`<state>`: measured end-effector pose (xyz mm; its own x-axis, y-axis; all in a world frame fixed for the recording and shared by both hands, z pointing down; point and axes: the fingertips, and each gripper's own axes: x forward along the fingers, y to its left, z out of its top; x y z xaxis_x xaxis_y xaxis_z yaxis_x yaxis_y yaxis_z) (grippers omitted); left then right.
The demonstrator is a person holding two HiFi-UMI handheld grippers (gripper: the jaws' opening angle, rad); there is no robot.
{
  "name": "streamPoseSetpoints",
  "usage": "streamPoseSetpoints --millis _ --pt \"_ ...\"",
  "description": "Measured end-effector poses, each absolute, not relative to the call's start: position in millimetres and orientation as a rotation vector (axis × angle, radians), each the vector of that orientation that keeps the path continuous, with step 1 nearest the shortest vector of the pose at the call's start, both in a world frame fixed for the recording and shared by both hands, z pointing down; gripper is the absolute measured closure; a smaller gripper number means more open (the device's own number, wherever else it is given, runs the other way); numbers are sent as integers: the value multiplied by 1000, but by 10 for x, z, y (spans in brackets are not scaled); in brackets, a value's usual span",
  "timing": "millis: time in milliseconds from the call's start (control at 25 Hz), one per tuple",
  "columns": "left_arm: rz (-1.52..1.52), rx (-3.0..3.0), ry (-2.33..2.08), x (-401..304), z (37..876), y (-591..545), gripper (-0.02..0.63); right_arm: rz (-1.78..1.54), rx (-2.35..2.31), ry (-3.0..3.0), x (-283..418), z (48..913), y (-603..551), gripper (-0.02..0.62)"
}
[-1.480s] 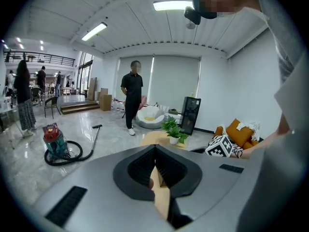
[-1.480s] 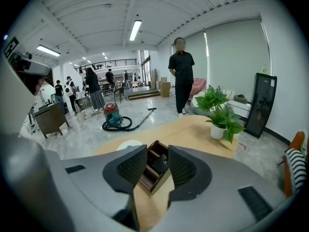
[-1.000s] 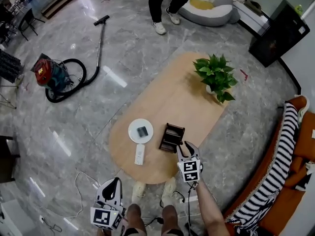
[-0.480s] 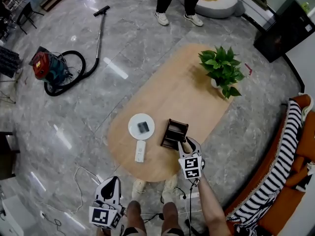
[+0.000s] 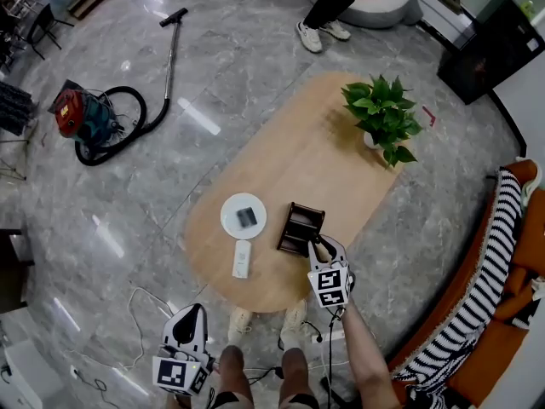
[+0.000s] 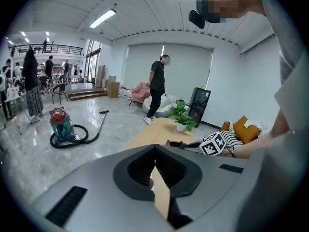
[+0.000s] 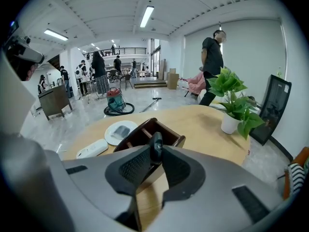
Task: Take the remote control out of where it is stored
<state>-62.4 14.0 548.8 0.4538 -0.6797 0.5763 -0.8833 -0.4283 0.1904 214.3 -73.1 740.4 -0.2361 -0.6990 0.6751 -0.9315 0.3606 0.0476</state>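
From the head view, the right gripper (image 5: pixel 319 245) is at the near edge of the holder (image 5: pixel 298 221); the left gripper (image 6: pixel 154 150), in its own view, is well short of the holder with jaws pressed together and empty; the right gripper view shows jaws that have just been closing and now pinch only the top of the remote (image 7: pixel 155 148) inside the holder, so it may slip out or tip the holder.

The middle of the table (image 5: pixel 298 152) is bare, giving wide passage between the potted plant (image 5: pixel 381 118) at the far end and the clutter at the near end. There the wooden holder (image 5: pixel 298 224) stands upright (narrow slots, open only from above). Left of it, past a bare strip, lie a white plate (image 5: pixel 228 213) and a white remote (image 5: pixel 242 259). The sofa (image 5: pixel 521 262) crowds the right side.
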Motion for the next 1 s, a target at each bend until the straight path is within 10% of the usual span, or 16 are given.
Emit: streamPoseSetpoints --millis 1000 --pt "512 2323 -1342 -689 4931 233 600 329 1366 -2031 1991 6743 -509 535"
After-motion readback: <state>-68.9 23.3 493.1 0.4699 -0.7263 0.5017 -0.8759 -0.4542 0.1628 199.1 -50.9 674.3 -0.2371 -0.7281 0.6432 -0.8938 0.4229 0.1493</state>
